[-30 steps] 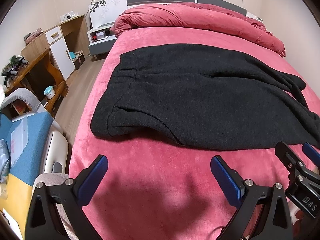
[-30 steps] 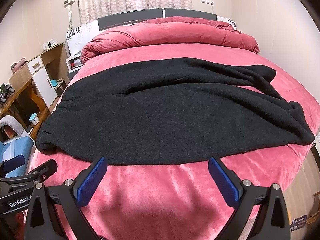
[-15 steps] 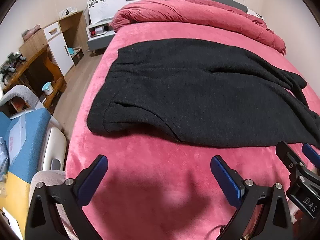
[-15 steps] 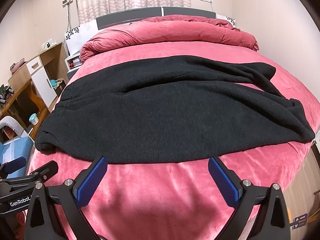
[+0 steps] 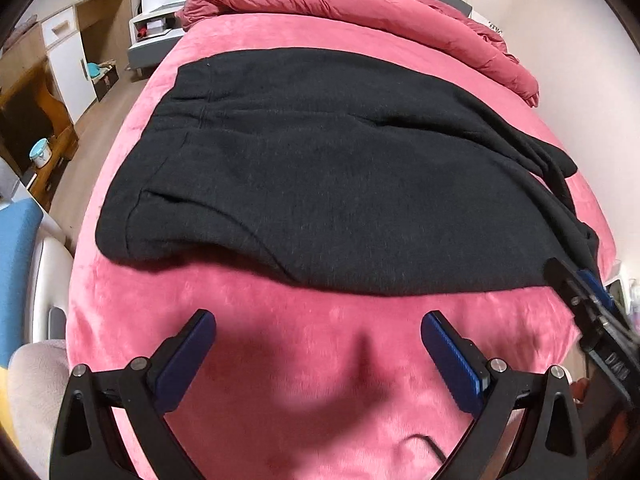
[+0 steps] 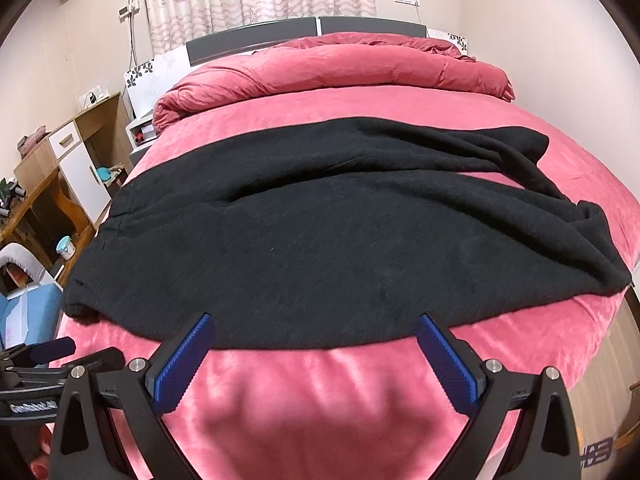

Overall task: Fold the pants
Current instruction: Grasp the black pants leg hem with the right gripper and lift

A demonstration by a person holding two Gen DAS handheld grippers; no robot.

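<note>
Black pants (image 5: 328, 176) lie spread across the pink bed (image 5: 320, 360), waistband at the left, legs running to the right. My left gripper (image 5: 318, 336) hovers open over bare bedcover, just short of the pants' near edge. My right gripper (image 6: 312, 344) is open too, its blue fingertips (image 6: 192, 340) at the near hem of the pants (image 6: 340, 240). Each gripper shows at the side of the other's view: the right gripper (image 5: 580, 292) at the far right, the left gripper (image 6: 60, 354) at the lower left. Nothing is between either pair of fingers.
A rolled red duvet (image 6: 332, 72) lies at the head of the bed below the grey headboard (image 6: 304, 34). Left of the bed stand a wooden desk (image 6: 44, 200), a white cabinet (image 5: 68, 64) and a blue chair (image 5: 16, 260). The bed's right edge drops off near a wall.
Both grippers have moved forward toward the pants, which fill more of each view. The left gripper has tilted down toward the bed. The pants have not moved.
</note>
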